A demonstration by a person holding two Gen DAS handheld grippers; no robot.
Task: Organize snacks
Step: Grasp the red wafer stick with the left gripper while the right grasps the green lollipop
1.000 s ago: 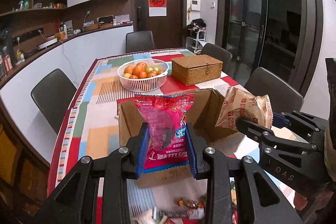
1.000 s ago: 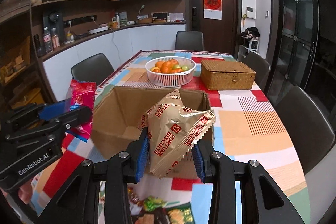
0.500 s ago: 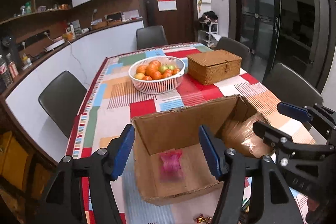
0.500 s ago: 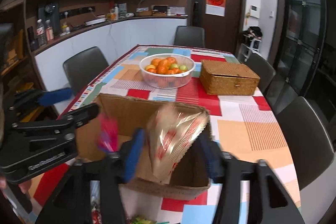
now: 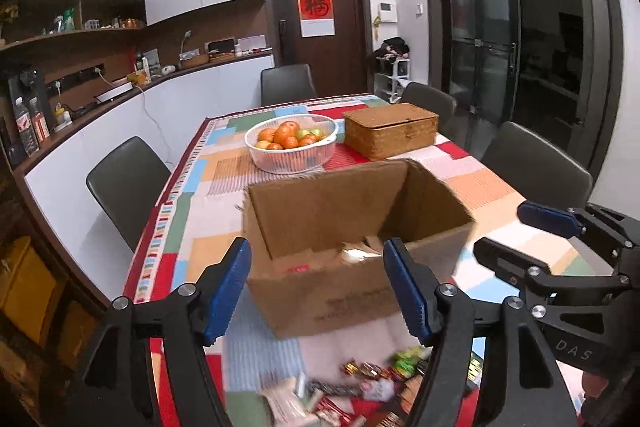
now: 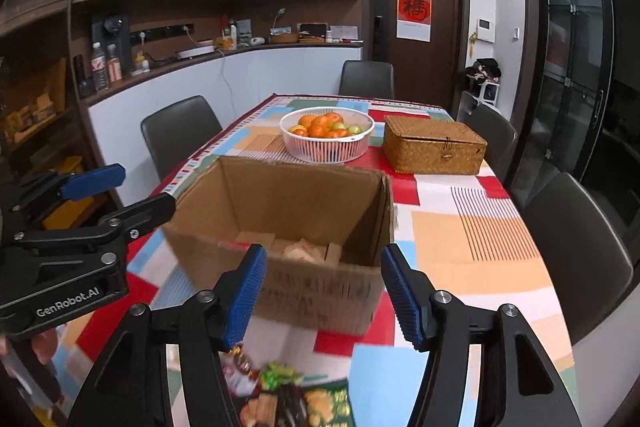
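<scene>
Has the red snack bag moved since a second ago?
Yes. It left the left gripper, whose jaws are opening with nothing between them, and now lies down inside the cardboard box, where only a red edge shows.

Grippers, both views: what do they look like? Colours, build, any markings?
Both match: black angular linkage arms joined by round silver pivot screws, each finger ending in a blue ribbed pad. The left gripper carries white "GenRobot.AI" lettering on its side, legible in the right wrist view. The right gripper shows white "DAS" lettering on its body in the left wrist view. No cables or sleeves are visible.
</scene>
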